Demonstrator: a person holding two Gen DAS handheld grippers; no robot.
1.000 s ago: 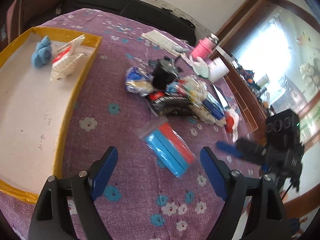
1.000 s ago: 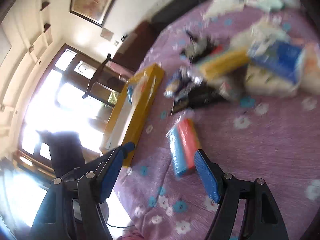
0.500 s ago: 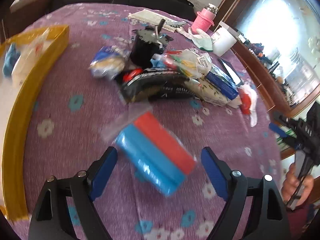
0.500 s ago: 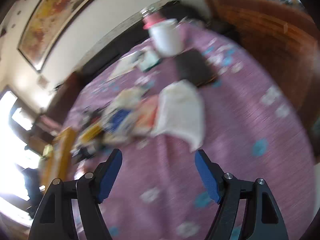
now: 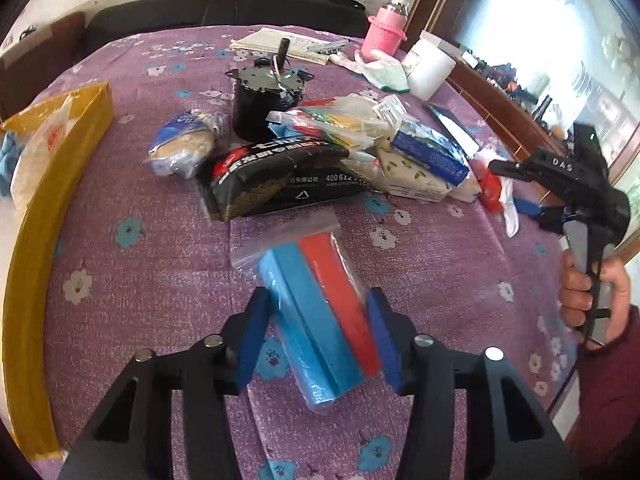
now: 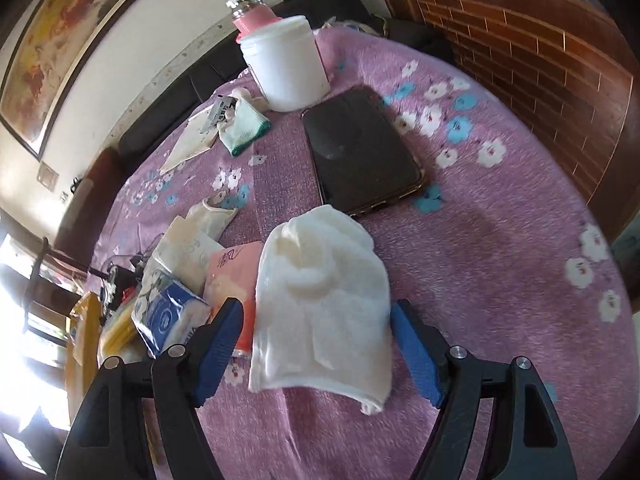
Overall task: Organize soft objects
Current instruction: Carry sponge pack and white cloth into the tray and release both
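Squeezing the bag of blue and red sponges [image 5: 320, 316] on the purple tablecloth [image 5: 140, 272], the left gripper [image 5: 316, 336] has just closed on it, while the closing right gripper [image 6: 316, 348] stands open around a white towel [image 6: 324, 300].

Bagged blue/red sponges [image 5: 320, 312]; white towel [image 6: 324, 304], crumpled.

A black cylindrical motor [image 5: 266, 100] stands upright on the purple flowered tablecloth [image 5: 160, 280]. A white lidded jar [image 6: 286, 68] stands just in front of a pink bottle [image 6: 250, 16]. A dark phone [image 6: 360, 152] lies flat near the jar.
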